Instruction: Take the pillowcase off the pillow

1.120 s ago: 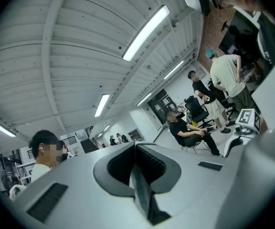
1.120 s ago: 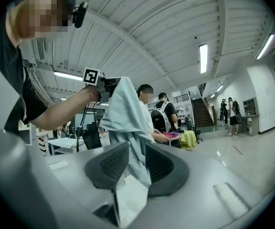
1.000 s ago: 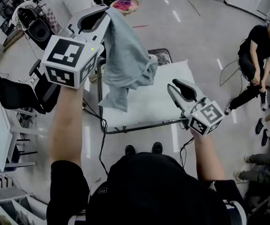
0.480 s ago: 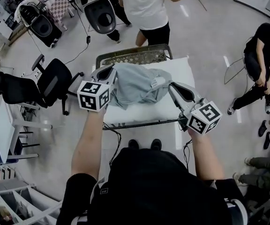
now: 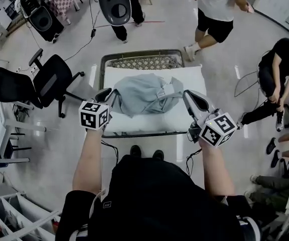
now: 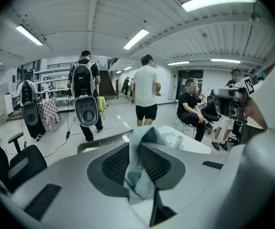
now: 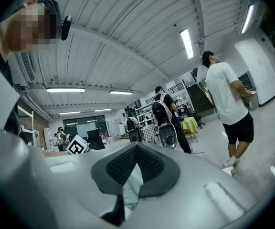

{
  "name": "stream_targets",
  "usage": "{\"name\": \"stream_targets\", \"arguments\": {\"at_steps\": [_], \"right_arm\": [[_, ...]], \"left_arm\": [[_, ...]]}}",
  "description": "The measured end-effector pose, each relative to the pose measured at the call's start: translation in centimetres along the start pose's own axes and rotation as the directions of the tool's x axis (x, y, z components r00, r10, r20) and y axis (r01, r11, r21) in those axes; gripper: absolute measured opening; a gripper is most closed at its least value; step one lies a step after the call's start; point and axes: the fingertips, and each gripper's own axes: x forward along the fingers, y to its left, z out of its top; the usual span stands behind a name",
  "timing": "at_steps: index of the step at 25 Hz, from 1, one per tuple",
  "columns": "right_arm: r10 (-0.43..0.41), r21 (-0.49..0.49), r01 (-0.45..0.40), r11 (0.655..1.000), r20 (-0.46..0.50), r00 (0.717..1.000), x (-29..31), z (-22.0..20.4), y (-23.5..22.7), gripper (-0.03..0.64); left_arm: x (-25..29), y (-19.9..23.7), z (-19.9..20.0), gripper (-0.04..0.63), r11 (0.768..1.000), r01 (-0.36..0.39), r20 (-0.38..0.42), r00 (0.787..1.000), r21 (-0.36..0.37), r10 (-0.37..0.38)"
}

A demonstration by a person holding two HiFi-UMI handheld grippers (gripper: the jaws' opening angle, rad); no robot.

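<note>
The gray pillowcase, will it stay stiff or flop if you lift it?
Probably floppy: the pillowcase lies crumpled in soft folds on the white pad. Likely light for its size, since the cloth looks thin. It probably won't roll; it slumps in a low heap.

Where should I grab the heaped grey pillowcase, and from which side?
I'd pinch the pillowcase at the raised fold on its left end, coming in low from the left: it lies as a loose heap, and only standing folds fit between pads. The left claw is there, cloth between jaws that have just been opening.
</note>
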Motion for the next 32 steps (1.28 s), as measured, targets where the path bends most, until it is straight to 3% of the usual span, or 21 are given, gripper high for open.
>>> {"name": "stream_targets", "arguments": {"at_steps": [3,5,8,10,14,18,22,25,29,32], "right_arm": [[-0.014,0.001,0.014,1.000,-0.009,1.000,1.4,0.1,0.2,0.011],[-0.023,-0.007,0.023,1.000,-0.015,1.000,2.5,0.1,0.5,0.011],[-0.039,-0.046,0.037,0.998,-0.030,0.999,3.8,0.2,0.8,0.011],[-0.049,-0.070,0.046,0.996,-0.039,0.998,4.4,0.3,0.9,0.009],[-0.053,-0.068,0.051,0.996,-0.039,0.998,5.4,0.7,1.1,0.009],[-0.069,-0.067,0.068,0.995,-0.019,0.997,6.2,1.6,2.1,0.009],[-0.079,-0.073,0.078,0.994,-0.011,0.997,6.4,1.9,3.0,0.008],[-0.067,-0.076,0.065,0.995,-0.022,0.997,6.1,1.9,3.1,0.008],[-0.043,-0.082,0.040,0.996,-0.029,0.999,5.0,2.3,2.4,0.008],[-0.035,-0.106,0.034,0.994,-0.007,0.999,4.3,3.3,2.2,0.008]], "left_arm": [[-0.4,0.6,-3.4,0.077,1.000,0.019,-0.078,0.997,0.013,-0.018],[-1.0,1.4,-4.4,0.078,0.999,0.033,-0.079,0.996,-0.013,-0.034],[-2.5,2.6,-2.4,0.077,0.997,0.039,0.021,0.999,-0.063,-0.038],[-3.1,2.6,0.2,0.077,0.996,0.064,0.101,0.993,-0.060,-0.057],[-1.8,0.4,3.8,0.077,0.990,0.135,0.157,0.977,0.049,-0.141],[1.8,-3.3,3.3,0.078,0.958,0.228,0.093,0.965,0.172,-0.246],[4.5,-4.4,-2.5,0.078,0.934,0.264,-0.093,0.964,0.241,-0.249],[3.8,-3.5,-4.9,0.078,0.955,0.248,-0.113,0.966,0.165,-0.232],[0.7,-2.3,-1.7,0.077,0.982,0.187,0.036,0.982,-0.016,-0.186],[-1.3,-2.4,1.9,0.069,0.987,0.159,0.133,0.979,-0.035,-0.154]]}}
